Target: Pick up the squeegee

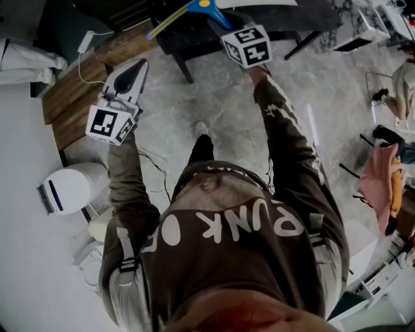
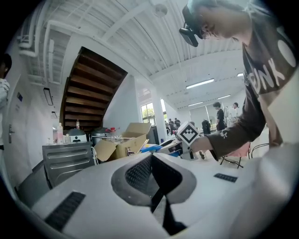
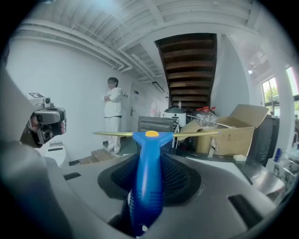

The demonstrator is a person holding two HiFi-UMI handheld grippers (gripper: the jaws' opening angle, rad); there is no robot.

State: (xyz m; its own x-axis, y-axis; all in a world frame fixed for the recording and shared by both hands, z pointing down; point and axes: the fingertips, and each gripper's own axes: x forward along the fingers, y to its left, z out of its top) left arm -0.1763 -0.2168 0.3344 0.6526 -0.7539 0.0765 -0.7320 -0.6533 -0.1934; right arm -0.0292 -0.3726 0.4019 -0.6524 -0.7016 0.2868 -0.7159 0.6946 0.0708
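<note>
**Squeegee (image 1: 209, 8) held up in the right claw (image 1: 220, 26)**

Head view: the squeegee hangs in the air, off any table.

Left gripper view: the left claw (image 2: 152, 161) is closed and empty.

Right gripper view: the jaws pinch the blue ribbed handle. It is probably light, stiff plastic with a bendy blade, so the handle suits gripping.

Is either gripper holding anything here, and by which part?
The right gripper holds the squeegee by its blue handle, with the blade pointing away from it. The left gripper is shut and empty.

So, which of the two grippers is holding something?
The right gripper: its jaws are shut on the blue handle of the squeegee. The left gripper has its jaws together with nothing between them.
</note>
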